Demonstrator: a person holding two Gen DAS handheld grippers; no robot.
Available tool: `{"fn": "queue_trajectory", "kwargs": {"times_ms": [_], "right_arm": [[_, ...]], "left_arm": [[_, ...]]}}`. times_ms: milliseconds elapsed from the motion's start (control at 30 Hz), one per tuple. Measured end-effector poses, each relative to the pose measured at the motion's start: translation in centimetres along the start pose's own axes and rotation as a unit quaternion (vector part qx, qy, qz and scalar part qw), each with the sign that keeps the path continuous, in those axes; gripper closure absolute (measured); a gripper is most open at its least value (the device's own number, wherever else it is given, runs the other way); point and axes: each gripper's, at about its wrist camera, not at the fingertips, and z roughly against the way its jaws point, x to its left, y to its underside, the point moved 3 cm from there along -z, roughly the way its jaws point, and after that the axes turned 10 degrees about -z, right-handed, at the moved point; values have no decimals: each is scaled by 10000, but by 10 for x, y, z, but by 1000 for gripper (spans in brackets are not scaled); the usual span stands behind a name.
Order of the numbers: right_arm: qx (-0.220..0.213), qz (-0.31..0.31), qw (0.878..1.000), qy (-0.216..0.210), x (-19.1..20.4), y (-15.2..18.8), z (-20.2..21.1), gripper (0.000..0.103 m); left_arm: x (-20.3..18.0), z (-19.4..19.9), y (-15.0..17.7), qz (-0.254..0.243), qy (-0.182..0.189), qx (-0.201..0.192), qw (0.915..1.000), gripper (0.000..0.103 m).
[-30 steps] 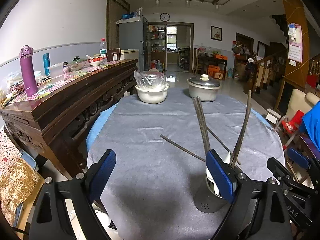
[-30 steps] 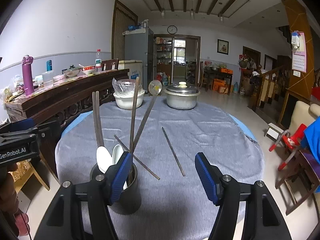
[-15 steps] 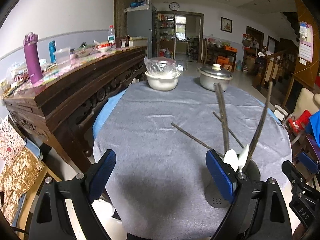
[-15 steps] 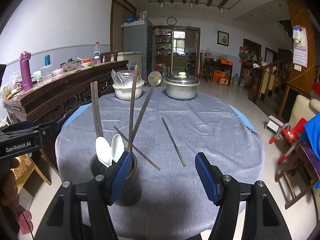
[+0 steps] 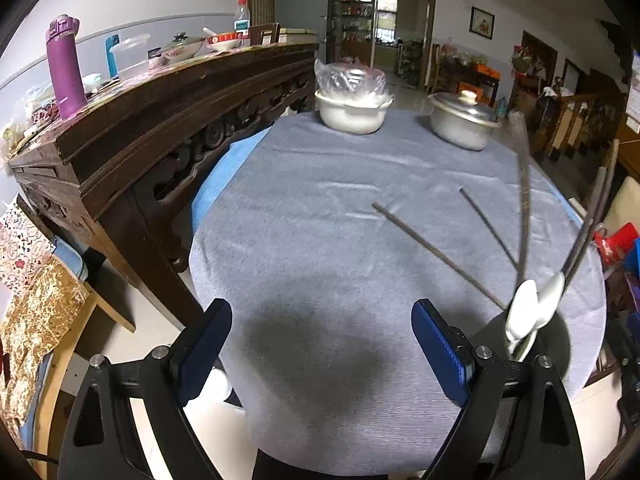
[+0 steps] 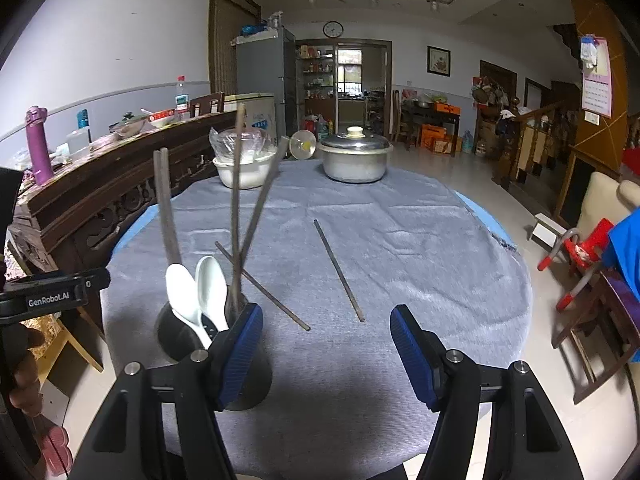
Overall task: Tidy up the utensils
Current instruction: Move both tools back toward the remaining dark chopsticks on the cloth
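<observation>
Both grippers empty, two chopsticks still loose on the bench

Left of the dark round utensil holder (image 6: 208, 344), the left gripper (image 5: 320, 344) has dipped and swung leftward since a second ago, so the holder now sits at its right finger's outer side; its jaws stand wide with nothing between. The holder already carries two white plastic spoons (image 6: 196, 296) and several chopsticks. Just right of it, two dark loose chopsticks (image 6: 338, 270) lie on the grey-clothed round bench (image 6: 420, 248). The right gripper (image 6: 326, 354), moderately open and empty, faces them, so picking those up looks next.
</observation>
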Motion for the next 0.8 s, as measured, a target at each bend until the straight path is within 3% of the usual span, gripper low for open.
{"fn": "queue_trajectory", "kwargs": {"times_ms": [533,800], "right_arm": [[482,-883,9949,58,-60,-13,-38,33],[790,-1168,9900,91,-82,-5,-59,33]], "left_arm": [[12,-42,2,74,75,487,9988,12],[16,-59,3,27,-144,668,9977,12]]}}
